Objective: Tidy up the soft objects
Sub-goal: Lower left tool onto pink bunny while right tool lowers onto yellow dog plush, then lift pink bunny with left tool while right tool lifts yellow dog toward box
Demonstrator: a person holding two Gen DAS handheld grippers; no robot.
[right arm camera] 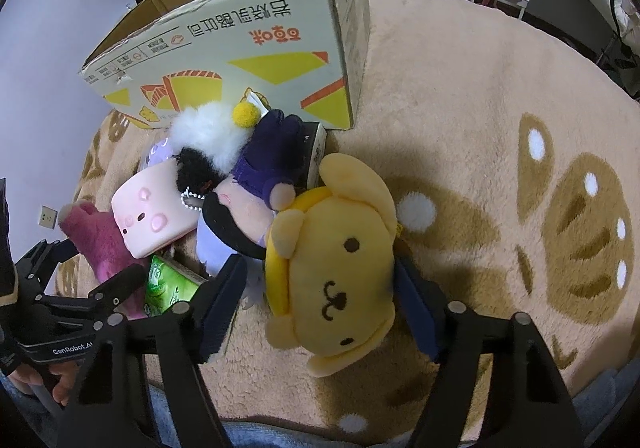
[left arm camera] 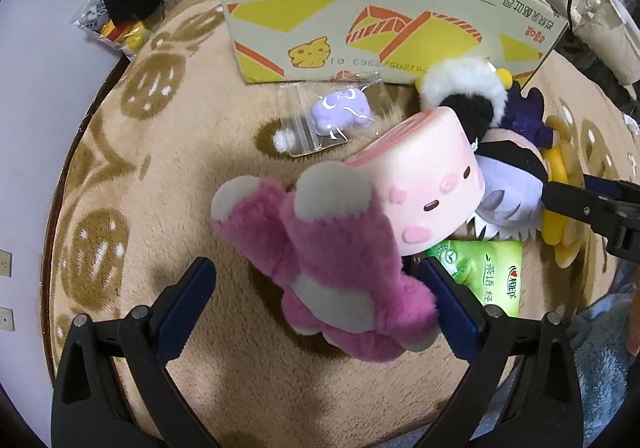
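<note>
Beige fleece blanket [left arm camera: 168, 184] with brown cookie shapes covers the whole surface, and a printed cardboard box [left arm camera: 360, 12] stands open at the upper middle of both views.

Low in the left wrist view, the left gripper [left arm camera: 320, 300] stands wide, its blue pads on either side of a pink plush bear [left arm camera: 332, 268]; the right-hand pad presses the bear's fur, while the left-hand pad is clear of it. The bear's grey-soled feet point toward the upper centre. Just right of it a pale pink squishy block with a face [left arm camera: 428, 184] leans against the bear, and a green tissue packet [left arm camera: 484, 276] lies under the block's lower edge. Above, near the box, a small clear bag holds a lilac toy [left arm camera: 340, 112].

Low in the right wrist view, the right gripper [right arm camera: 320, 304] brackets a yellow dog plush [right arm camera: 340, 268] with both pads beside its head; whether they squeeze it I cannot tell. Up and left of the dog lie a purple-dressed doll [right arm camera: 256, 184] and a black-and-white fluffy toy [right arm camera: 204, 144], heaped before the box.
</note>
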